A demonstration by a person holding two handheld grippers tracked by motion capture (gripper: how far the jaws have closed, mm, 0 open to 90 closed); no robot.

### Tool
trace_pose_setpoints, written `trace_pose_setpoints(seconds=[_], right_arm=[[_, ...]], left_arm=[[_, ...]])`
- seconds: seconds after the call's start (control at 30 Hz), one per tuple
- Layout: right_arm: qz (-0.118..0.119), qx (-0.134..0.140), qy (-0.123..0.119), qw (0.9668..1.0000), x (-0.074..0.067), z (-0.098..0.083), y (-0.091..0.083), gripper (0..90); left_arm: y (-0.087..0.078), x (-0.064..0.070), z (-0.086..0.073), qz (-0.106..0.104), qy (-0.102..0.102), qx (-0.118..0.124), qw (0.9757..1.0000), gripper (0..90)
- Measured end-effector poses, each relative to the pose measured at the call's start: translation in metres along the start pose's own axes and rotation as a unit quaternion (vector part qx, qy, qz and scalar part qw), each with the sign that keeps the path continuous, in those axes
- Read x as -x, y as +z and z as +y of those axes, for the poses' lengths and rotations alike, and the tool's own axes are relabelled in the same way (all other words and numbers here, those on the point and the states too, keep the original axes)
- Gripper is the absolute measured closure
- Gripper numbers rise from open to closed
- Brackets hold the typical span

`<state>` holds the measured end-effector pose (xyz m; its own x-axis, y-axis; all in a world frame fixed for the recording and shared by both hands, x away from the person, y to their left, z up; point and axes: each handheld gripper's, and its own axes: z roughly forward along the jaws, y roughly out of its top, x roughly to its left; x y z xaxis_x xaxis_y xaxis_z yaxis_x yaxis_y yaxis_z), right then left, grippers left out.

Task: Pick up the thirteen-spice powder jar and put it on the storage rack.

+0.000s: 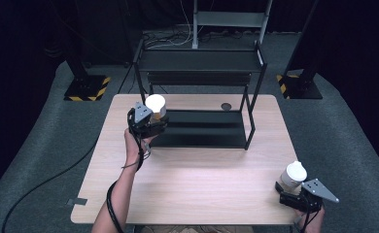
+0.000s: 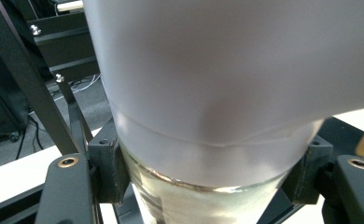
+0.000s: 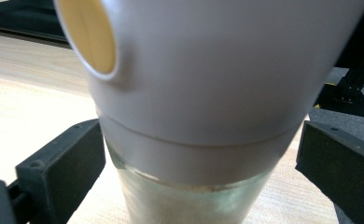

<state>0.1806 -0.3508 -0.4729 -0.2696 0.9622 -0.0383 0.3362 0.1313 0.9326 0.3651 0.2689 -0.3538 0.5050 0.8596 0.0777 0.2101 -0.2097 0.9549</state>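
Note:
Two shakers with white domed lids and glass bodies are here. One shaker (image 1: 155, 104) is held up at the left front corner of the black rack (image 1: 200, 61), and my left gripper (image 1: 148, 124) is shut on its glass body (image 2: 208, 196). In the left gripper view both jaws press against the glass. The other shaker (image 1: 293, 175) stands on the table's near right corner. My right gripper (image 1: 290, 192) is open around it. In the right gripper view the shaker (image 3: 203, 93) stands between the jaws, with a gap on the right side. A round yellowish hole (image 3: 87, 32) shows in its lid.
The black two-level rack stands at the back middle of the wooden table (image 1: 202, 179), its lower shelf (image 1: 202, 138) bare. A small dark disc (image 1: 225, 106) lies on the table behind that shelf. Stands and cables sit on the grey floor beyond.

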Motion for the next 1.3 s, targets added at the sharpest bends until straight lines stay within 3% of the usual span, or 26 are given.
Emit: trace_pose_setpoints(seconds=[1.3], right_arm=[[0.001, -0.001, 0.0, 1.0, 0.001, 0.0, 0.0, 0.3]], left_arm=[[0.008, -0.018, 0.036, -0.003, 0.001, 0.008, 1.0, 30.8]])
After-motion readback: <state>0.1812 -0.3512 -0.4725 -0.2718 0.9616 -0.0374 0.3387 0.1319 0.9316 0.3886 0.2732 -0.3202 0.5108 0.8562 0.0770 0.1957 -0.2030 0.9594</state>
